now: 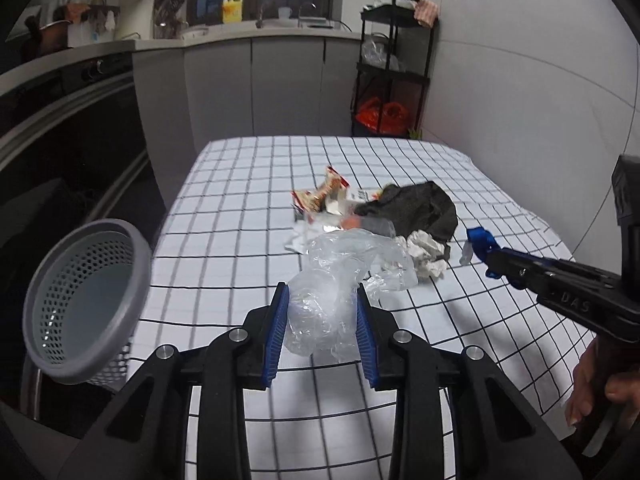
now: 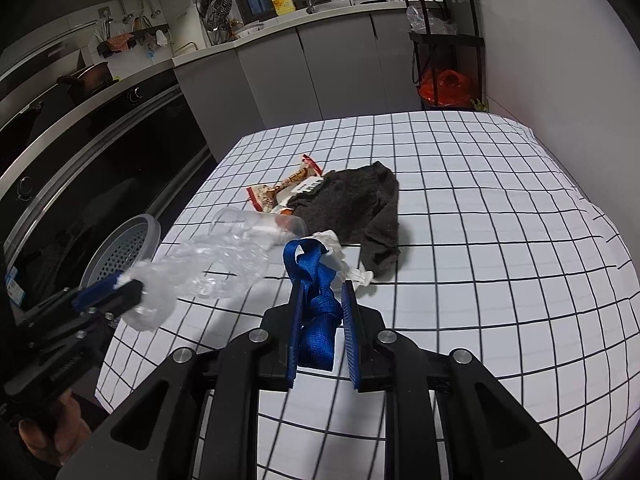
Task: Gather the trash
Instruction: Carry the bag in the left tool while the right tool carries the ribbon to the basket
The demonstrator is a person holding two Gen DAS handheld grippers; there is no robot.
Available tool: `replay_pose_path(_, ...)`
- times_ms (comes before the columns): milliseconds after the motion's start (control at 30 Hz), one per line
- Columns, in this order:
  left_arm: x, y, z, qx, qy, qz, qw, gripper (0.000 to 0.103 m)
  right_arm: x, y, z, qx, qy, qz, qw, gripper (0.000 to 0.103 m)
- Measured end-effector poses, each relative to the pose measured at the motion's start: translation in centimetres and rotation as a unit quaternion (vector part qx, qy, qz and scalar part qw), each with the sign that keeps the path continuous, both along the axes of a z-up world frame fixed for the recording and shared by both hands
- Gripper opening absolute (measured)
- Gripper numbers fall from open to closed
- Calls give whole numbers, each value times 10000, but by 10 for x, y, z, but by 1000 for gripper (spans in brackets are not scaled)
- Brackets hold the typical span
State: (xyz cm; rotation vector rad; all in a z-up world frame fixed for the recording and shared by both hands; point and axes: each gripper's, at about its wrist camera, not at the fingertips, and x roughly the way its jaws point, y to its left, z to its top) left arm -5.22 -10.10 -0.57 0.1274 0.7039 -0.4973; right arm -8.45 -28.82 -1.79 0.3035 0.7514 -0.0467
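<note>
My left gripper [image 1: 321, 300] is shut on a crumpled clear plastic bag [image 1: 324, 312], held above the checked tablecloth [image 1: 240, 208]. The bag also shows in the right wrist view [image 2: 208, 268], at the left gripper's tip [image 2: 120, 292]. My right gripper [image 2: 322, 292] is shut on a knotted blue strap [image 2: 316, 320]; it shows at the right of the left wrist view [image 1: 486, 246]. On the cloth lie a red snack wrapper [image 1: 320, 196], a dark grey rag [image 1: 416, 208], crumpled white paper [image 1: 426, 254] and a clear cup [image 2: 260, 222]. A grey perforated bin [image 1: 86, 300] is left of the table.
A dark oven front [image 1: 68, 128] and grey cabinets [image 1: 256, 88] stand to the left and behind. A black shelf rack [image 1: 394, 68] with a red bag [image 1: 380, 114] is at the back right by the white wall [image 1: 520, 80].
</note>
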Motion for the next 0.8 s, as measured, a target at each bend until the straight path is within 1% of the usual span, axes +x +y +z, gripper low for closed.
replay_pose_path(133,7,32,11,-46,-45,264,9996,31,5,20,8,-30,-90,165,9998,19)
replay_pose_path(200,12,49,15,-5,-90,427,9990,31,10,34,14,-43,-145,278,9995,19)
replay_pose_path(333,26,92,23,161,-229,918,9954,31,26,67,23,-82,-235,606,9979,19)
replay_pose_path(433,41,127,27,279,-296,1349,9900,31,42,96,26,-182,-237,882,9957,19)
replay_pose_path(500,54,151,26,326,-299,1644,9854,31,56,117,27,-124,-220,1071,9939,19)
replay_pose_path(633,75,185,21,435,-238,2041,9777,31,88,160,28,-76,-238,1439,9893,19)
replay_pose_path(800,97,217,13,495,-118,2381,9699,31,130,209,20,85,-172,1811,9833,19)
